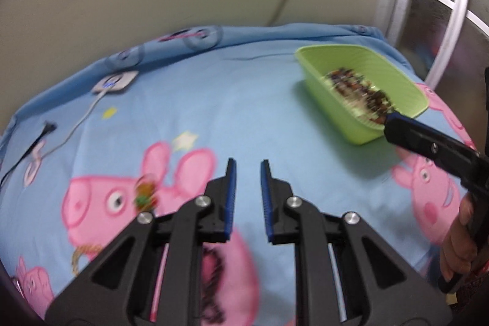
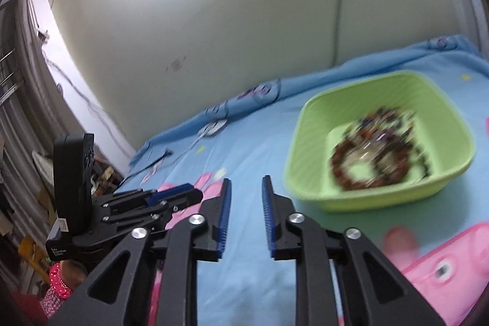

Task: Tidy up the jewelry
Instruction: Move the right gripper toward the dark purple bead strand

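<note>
Sorting: loose jewelry goes from the bed into the green tub (image 2: 379,142); judging by how things lie, several pieces are in and a few are still out
Left gripper (image 1: 248,197): fingers a small way apart with nothing between them, held low over the blue cartoon bedsheet (image 1: 238,100)
Right gripper (image 2: 244,210): fingers likewise a little apart and empty; in the left wrist view its tip sits at the tub's near corner, just over the rim
Next piece: a small beaded bracelet (image 1: 146,195) with orange and green beads lies on the sheet just left of the left fingers; it looks the nearest thing to pick up
How to do it well: widen the left fingers first, come down so one finger lands on each side of the bead ring, and close on a single strand, not on the cloth; the sheet is soft and will bunch if the tips dig in
Also on the bed: a gold chain (image 1: 83,257) near the lower left and a dark beaded strand (image 1: 214,280) under the left gripper, both blurred
Tub contents: a heap of dark brown and mixed-colour bead bracelets (image 2: 377,155), tangled together, detail lost to blur
Tub place: on the sheet toward the far right of the bed, well apart from the loose pieces
Risk: dragging a strand across the rim could snag it
</note>
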`<state>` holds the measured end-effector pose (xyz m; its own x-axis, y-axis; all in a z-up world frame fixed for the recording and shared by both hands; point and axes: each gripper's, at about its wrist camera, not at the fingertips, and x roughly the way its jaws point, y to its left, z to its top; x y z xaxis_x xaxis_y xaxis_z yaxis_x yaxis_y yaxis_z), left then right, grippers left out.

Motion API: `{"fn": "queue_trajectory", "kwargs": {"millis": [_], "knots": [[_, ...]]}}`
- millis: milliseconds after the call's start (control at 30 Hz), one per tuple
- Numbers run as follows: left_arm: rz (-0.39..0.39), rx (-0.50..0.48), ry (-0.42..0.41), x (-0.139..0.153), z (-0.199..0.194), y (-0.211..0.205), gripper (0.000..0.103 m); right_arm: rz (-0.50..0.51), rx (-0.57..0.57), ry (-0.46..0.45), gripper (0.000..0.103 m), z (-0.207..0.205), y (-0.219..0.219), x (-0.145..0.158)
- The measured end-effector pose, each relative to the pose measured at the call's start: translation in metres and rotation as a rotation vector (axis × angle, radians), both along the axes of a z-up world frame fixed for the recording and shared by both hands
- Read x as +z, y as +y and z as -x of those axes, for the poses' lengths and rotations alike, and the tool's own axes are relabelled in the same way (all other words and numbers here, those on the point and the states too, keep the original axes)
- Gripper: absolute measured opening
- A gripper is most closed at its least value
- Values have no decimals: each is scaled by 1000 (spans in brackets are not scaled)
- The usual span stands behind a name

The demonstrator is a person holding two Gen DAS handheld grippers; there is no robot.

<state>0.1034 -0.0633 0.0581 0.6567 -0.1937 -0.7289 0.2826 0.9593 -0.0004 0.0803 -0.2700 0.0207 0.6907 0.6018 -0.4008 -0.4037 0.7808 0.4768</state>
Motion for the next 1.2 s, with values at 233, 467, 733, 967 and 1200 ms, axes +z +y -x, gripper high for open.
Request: {"fn": "queue_trajectory", "kwargs": {"millis": [233,467,733,967,1200], "knots": [[-14,91,-2,-12,19,47,15,61,74,66,9,11,51,-20],[-37,188,-21,-21,33,85,17,118,115,103,9,13,90,-30],[-58,271,-44,-31,46,112,24,166,95,144,9,8,108,-42],[-83,291,-70,-35,49,112,24,163,50,167,9,6,103,-45],[-128,284,-87,-37,51,106,24,151,31,170,12,8,102,-45]]}}
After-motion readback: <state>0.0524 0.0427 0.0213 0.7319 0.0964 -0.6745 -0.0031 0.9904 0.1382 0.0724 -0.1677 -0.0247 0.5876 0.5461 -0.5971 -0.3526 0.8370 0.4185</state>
